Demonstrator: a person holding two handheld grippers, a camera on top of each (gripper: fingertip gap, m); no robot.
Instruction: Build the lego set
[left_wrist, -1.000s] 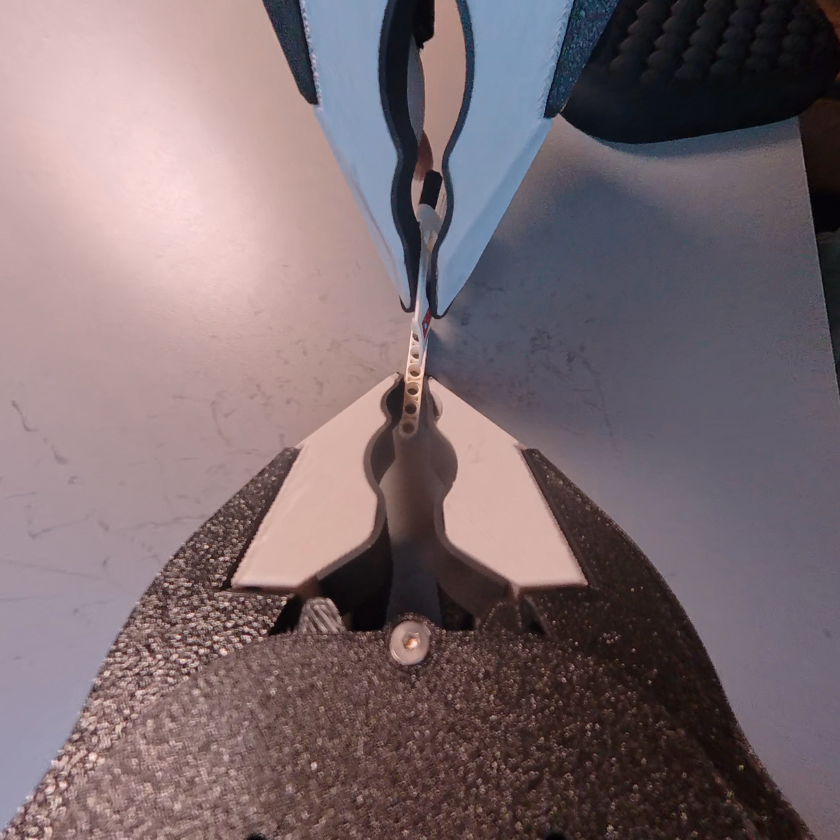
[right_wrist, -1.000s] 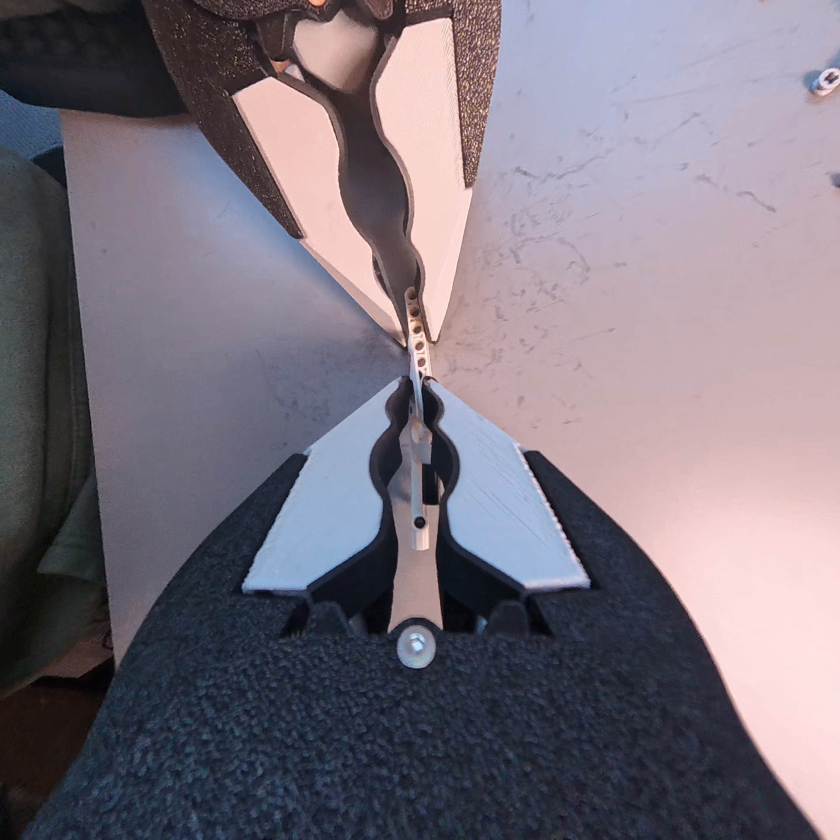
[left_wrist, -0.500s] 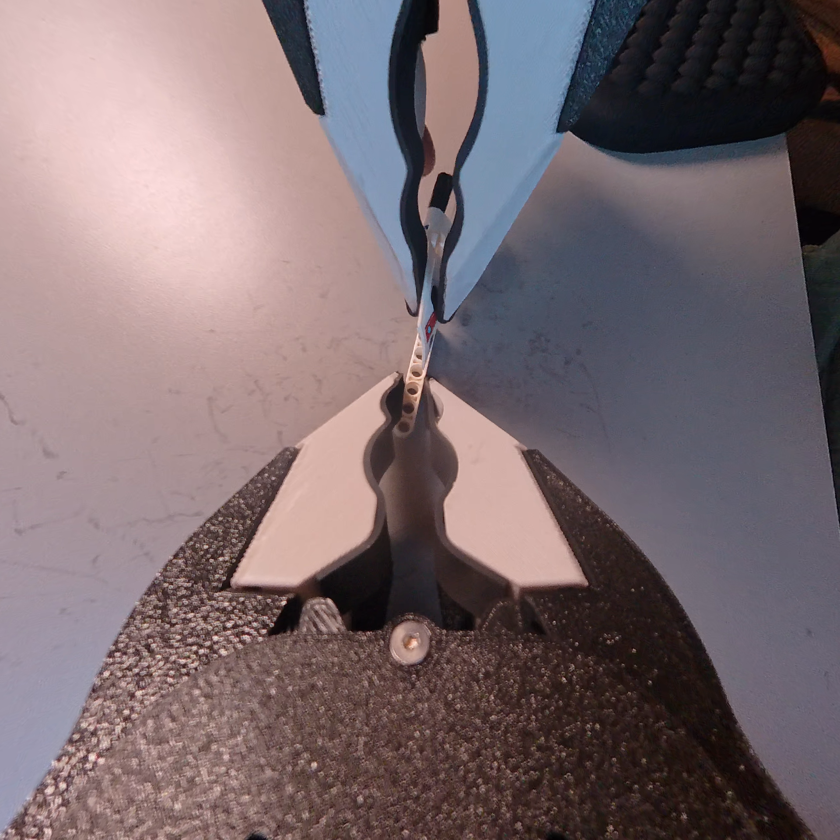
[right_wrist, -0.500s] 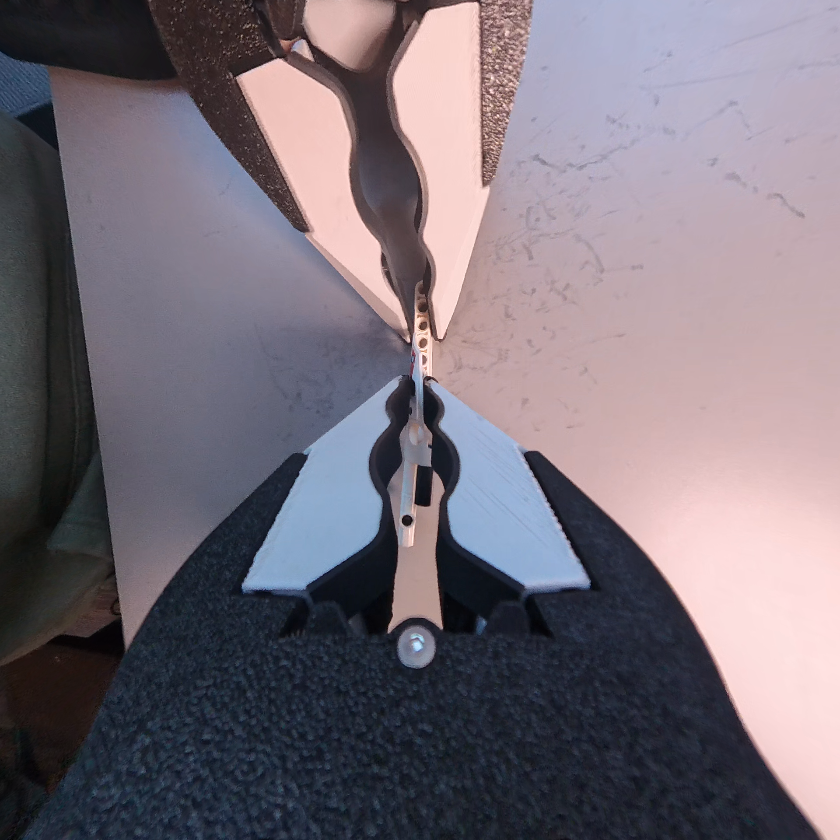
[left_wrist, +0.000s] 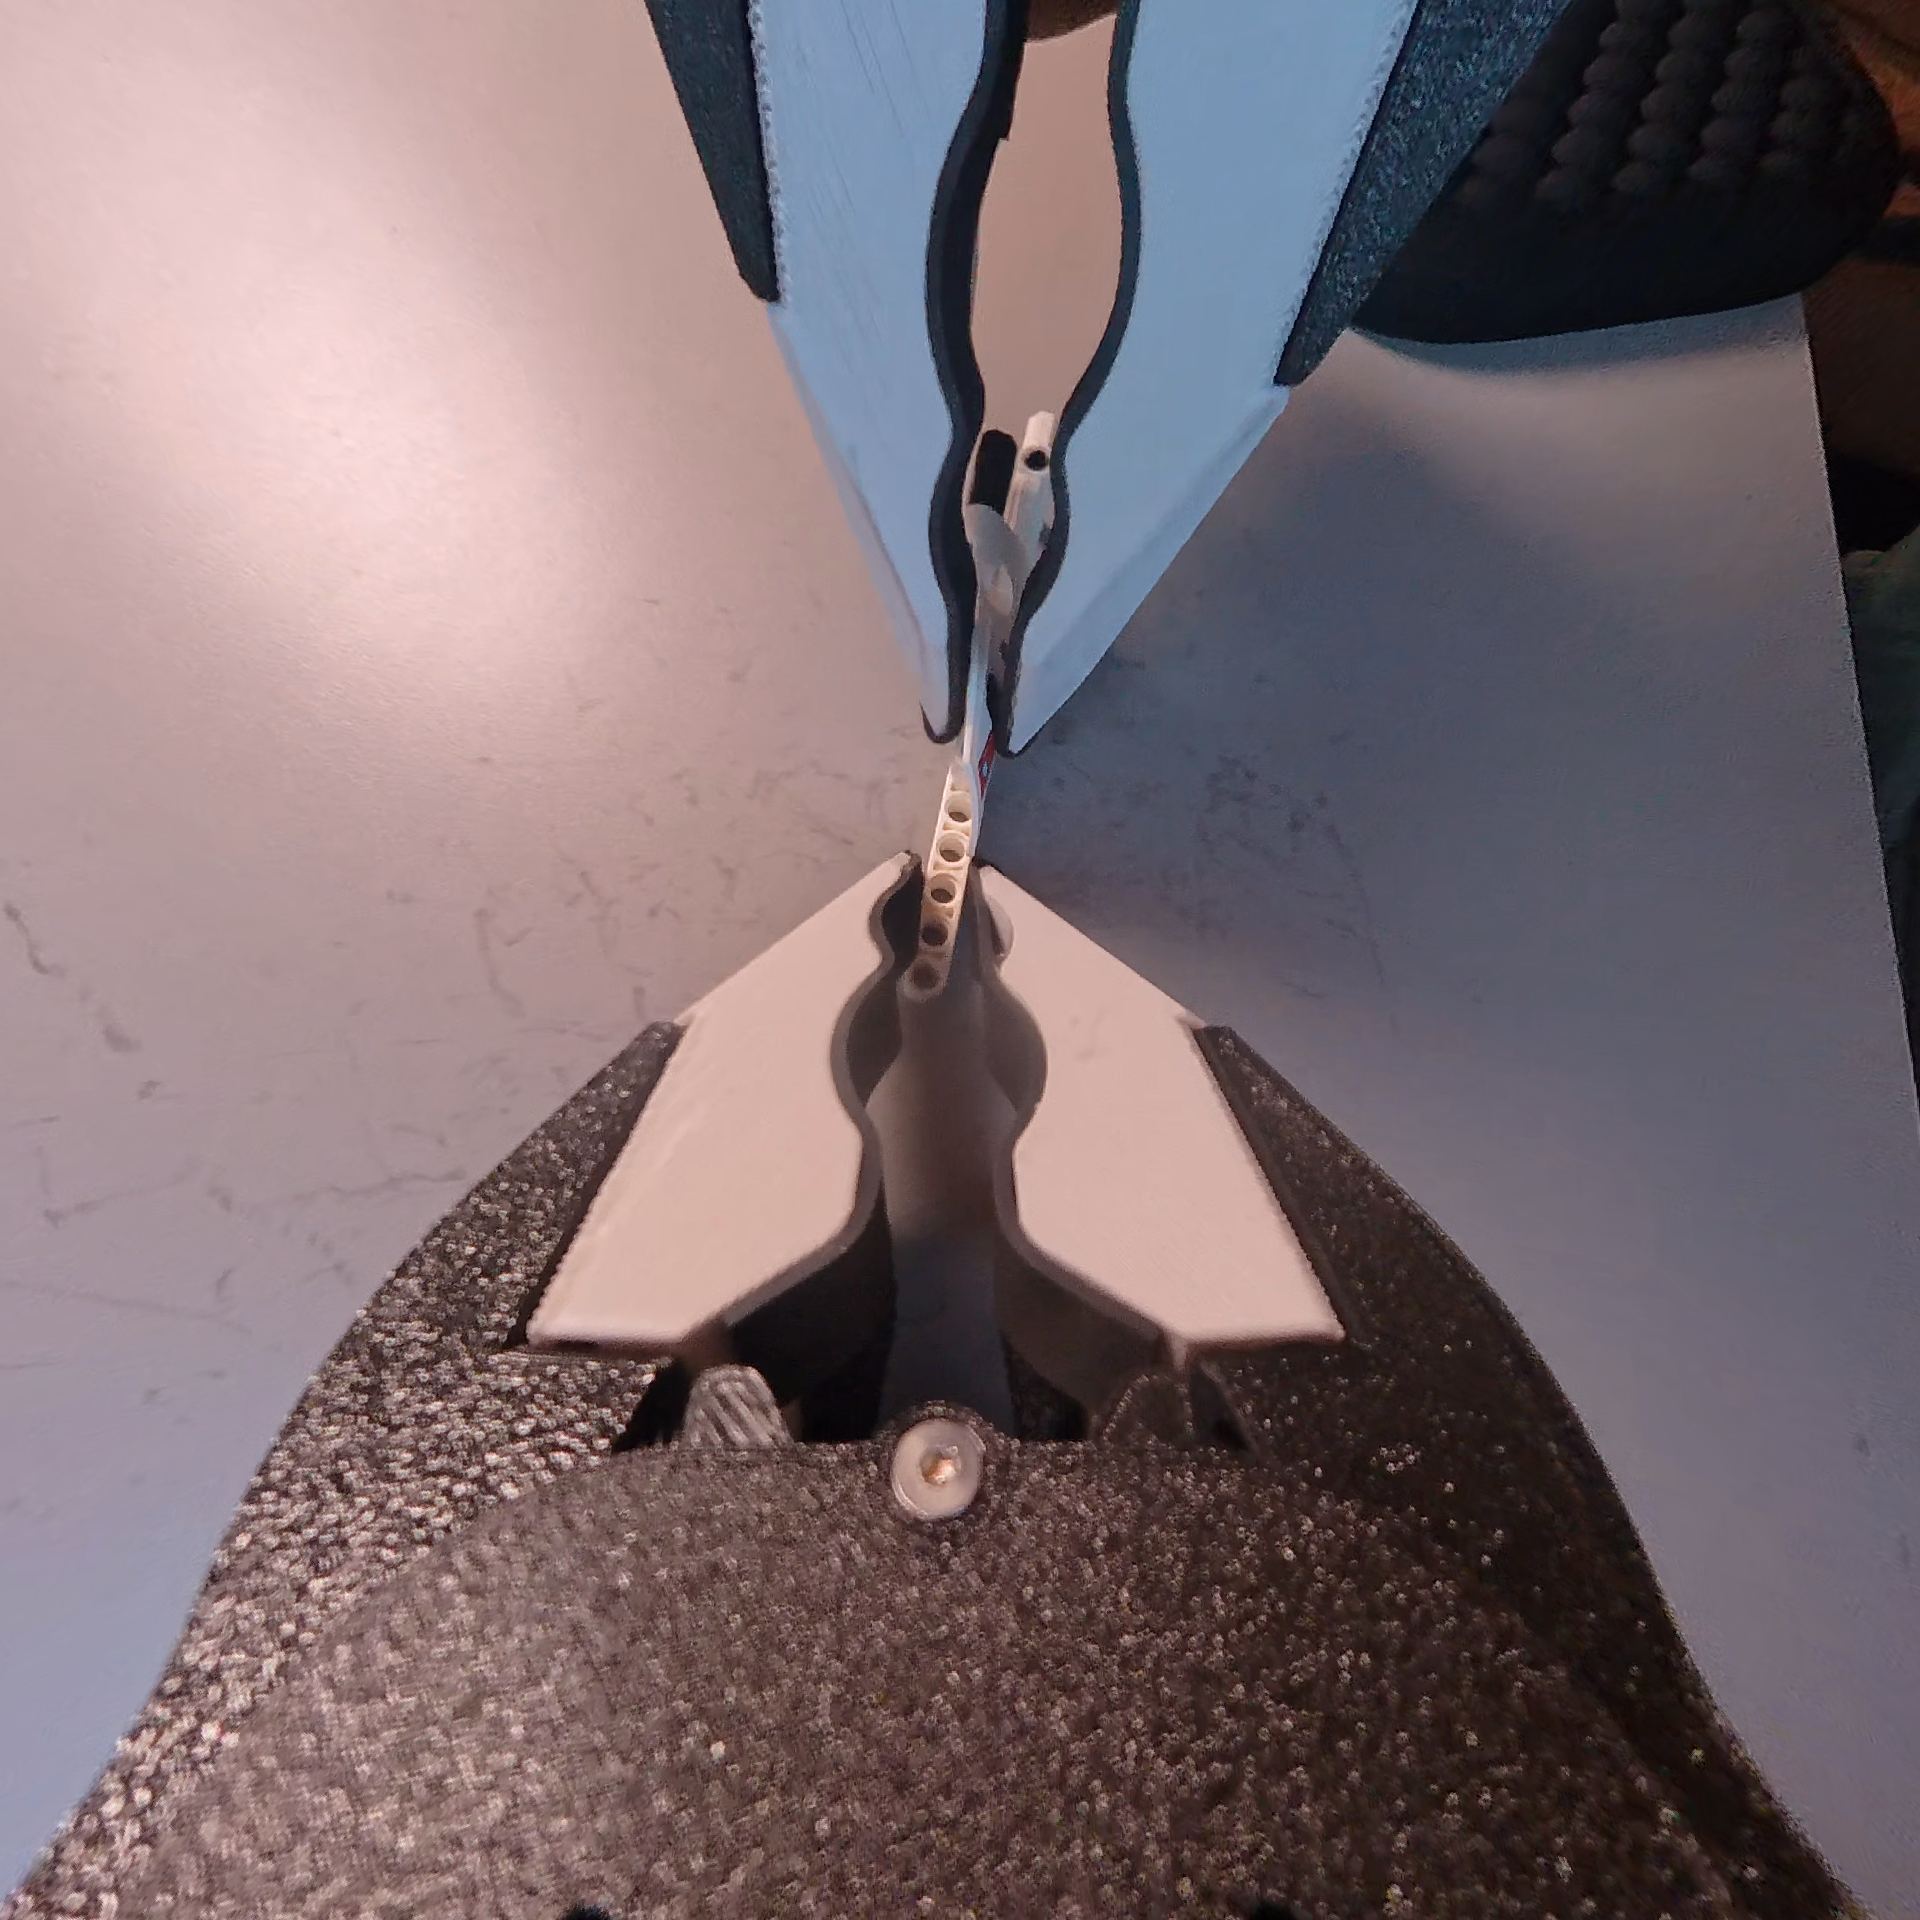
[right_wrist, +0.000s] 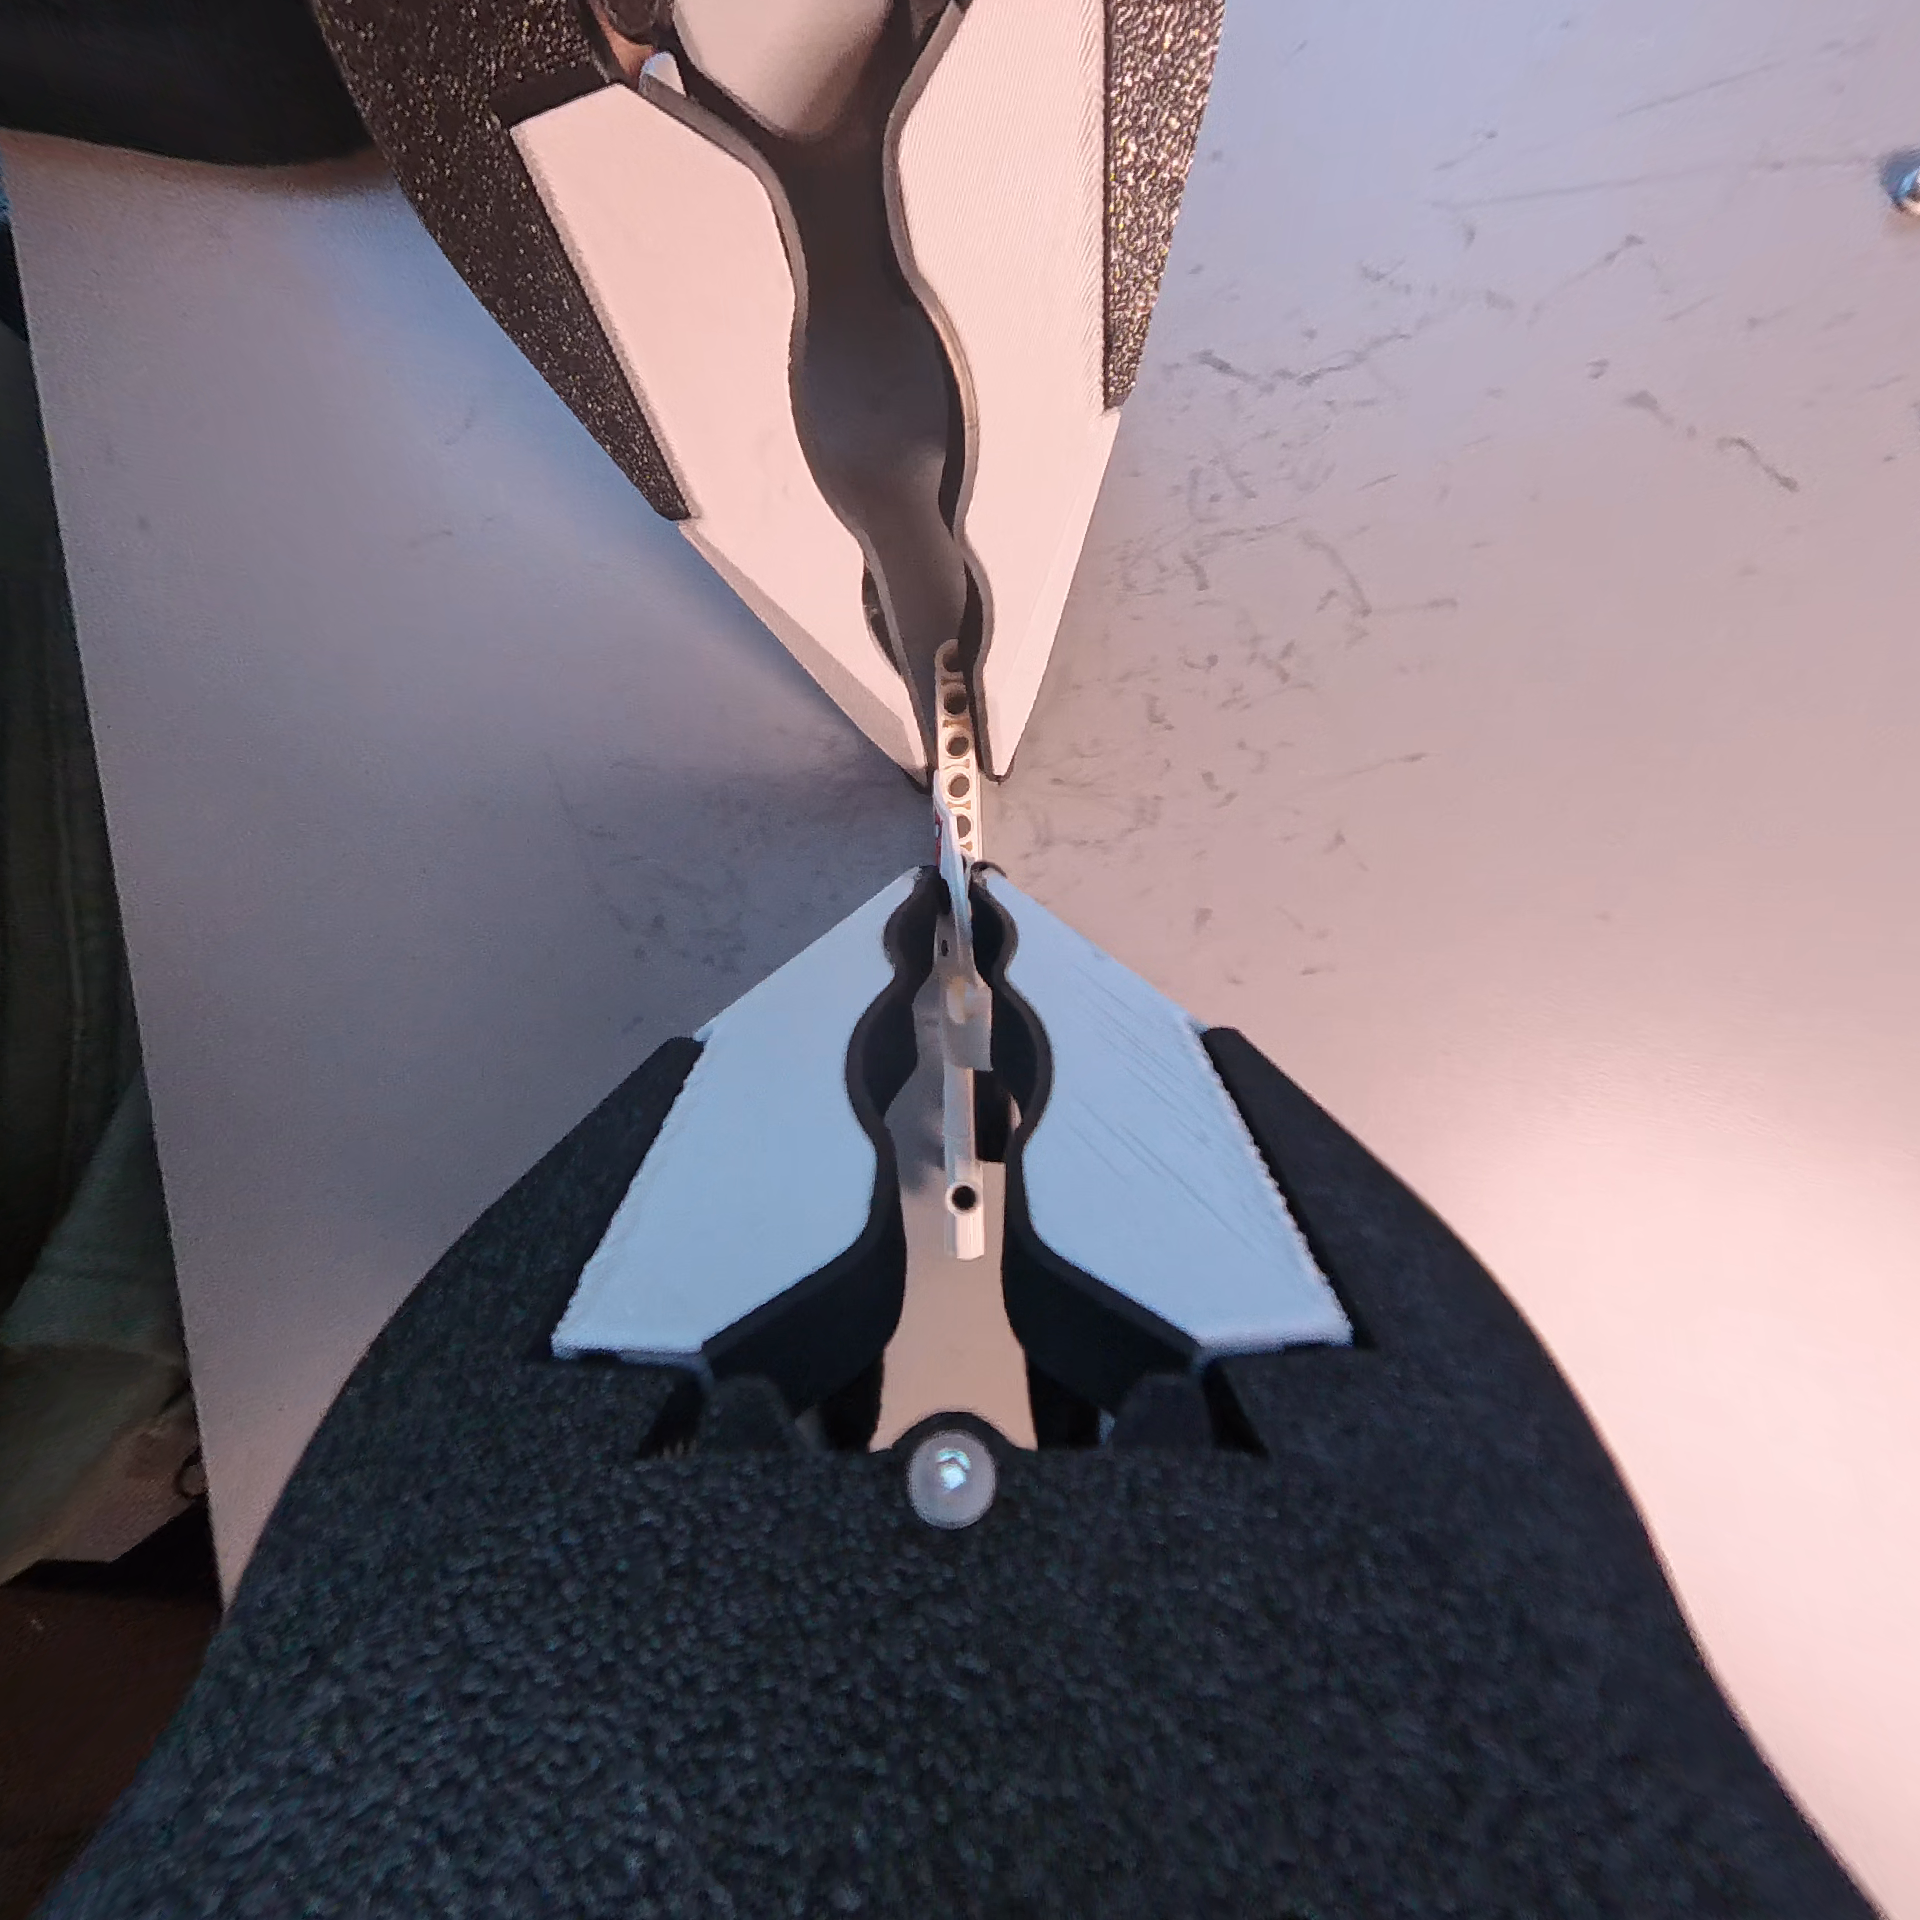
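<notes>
The right gripper's fingers (right_wrist: 1132, 1132) are hiding much of the white lego piece (right_wrist: 961, 1122) (its red mark (left_wrist: 987, 746) too small to tell).

Quick count for you: two grippers, your left gripper (left_wrist: 940, 883) and your right gripper (right_wrist: 951, 878), tip to tip. One white holed lego beam (left_wrist: 948, 873) runs between them, and one more white lego piece (right_wrist: 961, 1091) with a single hole near its end sits in the right one's jaws. One grey worktop (left_wrist: 364, 623) under it all. One small silvery bit (right_wrist: 1907, 192) lies at the far edge, can't tell what it is.
</notes>
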